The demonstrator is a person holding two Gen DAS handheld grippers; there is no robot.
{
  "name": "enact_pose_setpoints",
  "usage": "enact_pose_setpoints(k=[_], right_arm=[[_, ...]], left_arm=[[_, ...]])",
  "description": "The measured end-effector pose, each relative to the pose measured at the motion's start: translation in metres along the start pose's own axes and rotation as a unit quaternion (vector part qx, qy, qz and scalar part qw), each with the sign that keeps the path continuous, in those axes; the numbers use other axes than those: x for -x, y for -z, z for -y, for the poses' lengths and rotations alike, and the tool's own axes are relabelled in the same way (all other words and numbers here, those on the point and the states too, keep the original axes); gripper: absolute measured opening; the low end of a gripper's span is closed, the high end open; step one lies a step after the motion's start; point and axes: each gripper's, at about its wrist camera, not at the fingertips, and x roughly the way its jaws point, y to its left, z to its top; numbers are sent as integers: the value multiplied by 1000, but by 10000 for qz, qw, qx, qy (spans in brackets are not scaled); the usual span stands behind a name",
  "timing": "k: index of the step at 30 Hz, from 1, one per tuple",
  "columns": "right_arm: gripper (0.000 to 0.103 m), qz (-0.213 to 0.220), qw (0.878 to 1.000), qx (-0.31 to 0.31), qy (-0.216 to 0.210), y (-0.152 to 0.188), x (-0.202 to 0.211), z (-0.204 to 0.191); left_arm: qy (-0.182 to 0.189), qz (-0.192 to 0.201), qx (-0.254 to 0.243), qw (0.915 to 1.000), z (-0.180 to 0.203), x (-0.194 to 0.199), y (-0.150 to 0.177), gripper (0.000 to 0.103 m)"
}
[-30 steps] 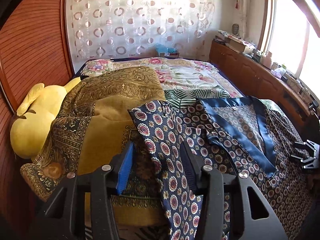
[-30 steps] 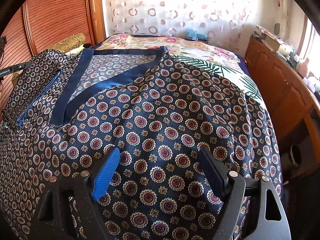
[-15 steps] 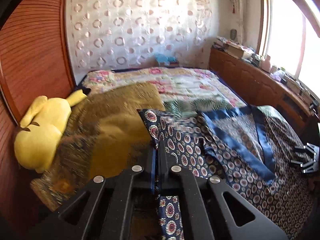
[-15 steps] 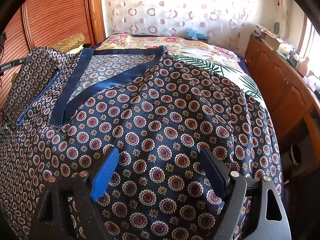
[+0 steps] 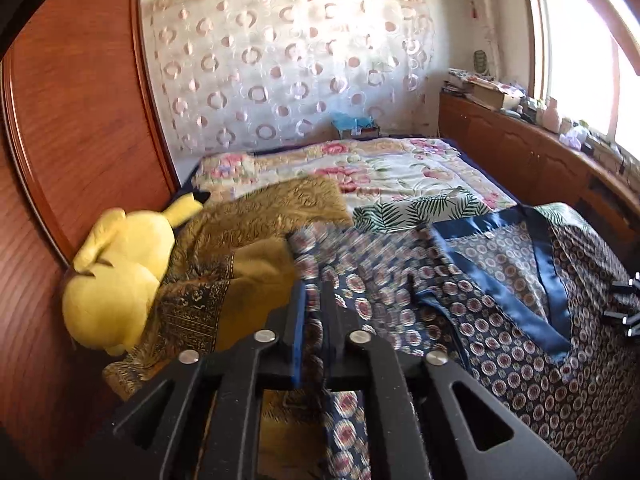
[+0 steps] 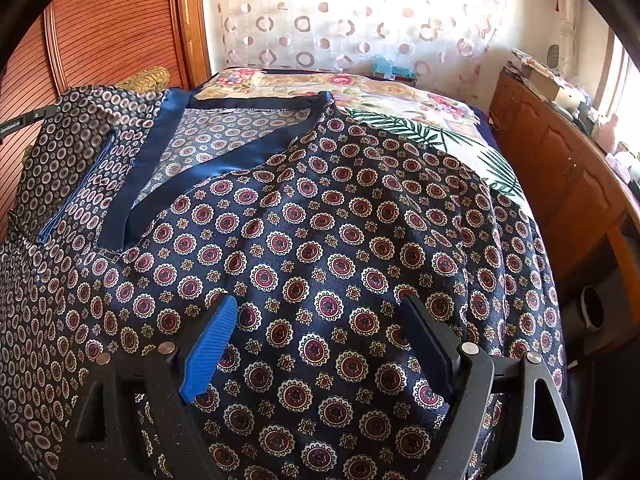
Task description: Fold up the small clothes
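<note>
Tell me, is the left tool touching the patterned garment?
Touching. In the left wrist view, the garment runs up between the left tool's nearly closed fingers, which are just opening; a strip of fabric hangs below them.

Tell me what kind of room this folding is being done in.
A bedroom in a home, most likely. The navy patterned garment lies spread on a bed with a floral quilt, a yellow plush toy sits beside the wooden wardrobe, and a sheer curtain hangs behind.
</note>
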Motion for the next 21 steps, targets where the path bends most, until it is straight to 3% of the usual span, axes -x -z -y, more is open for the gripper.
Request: enact_pose_setpoints(k=[5, 12, 21], right_arm=[[85, 1, 10000, 0, 1, 0, 0, 0], [86, 3, 10000, 4, -1, 0, 0, 1], [86, 10, 10000, -2, 0, 0, 0, 1]], left_arm=[[142, 387, -257, 9988, 25, 31, 3, 38], [645, 391, -504, 9959, 63, 49, 14, 39], [1176, 77, -472, 9919, 99, 44, 40, 39]])
